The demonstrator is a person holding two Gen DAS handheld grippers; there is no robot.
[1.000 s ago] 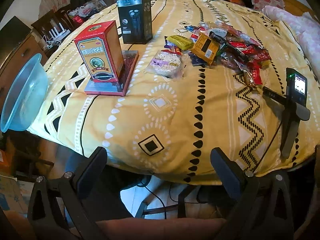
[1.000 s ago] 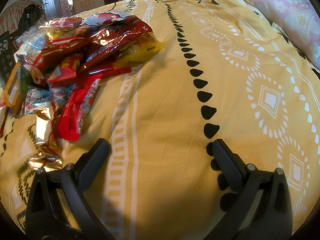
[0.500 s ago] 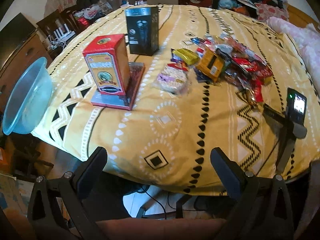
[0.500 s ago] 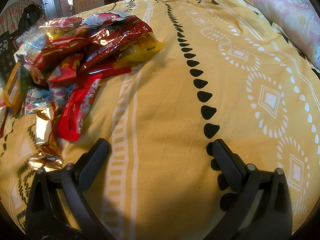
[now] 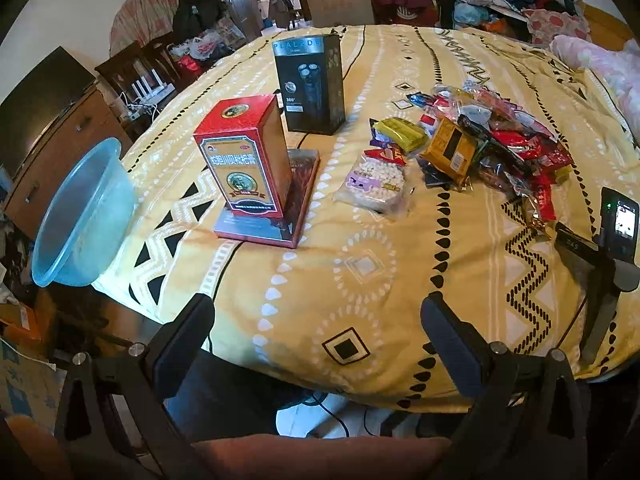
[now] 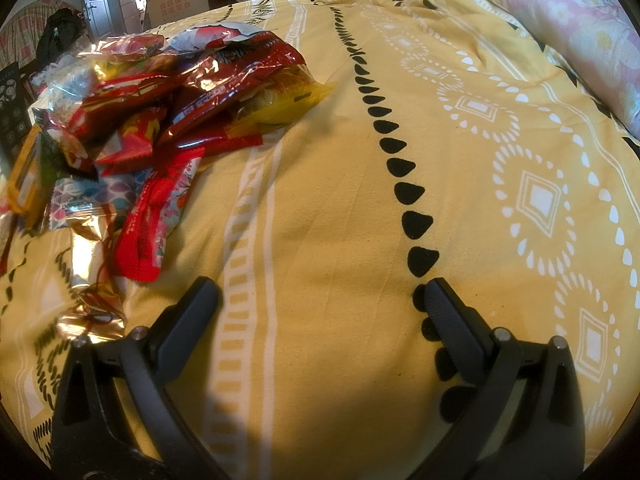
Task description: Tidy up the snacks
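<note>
Fingers (image 5: 200, 320) of both grippers spread wide, empty; snacks (image 5: 492, 140) heap in crinkly red, yellow wrappers on the cloth (image 5: 360, 264).

Both views were sharp at centre and bowed strongly toward dark vignetted corners. Daylight was soft and even over the yellow patterned cloth (image 5: 360, 240). In the right wrist view a broad shadow covered the cloth's near part, and glare flashed off the shiny red and gold foil snack packets (image 6: 168, 112).
</note>
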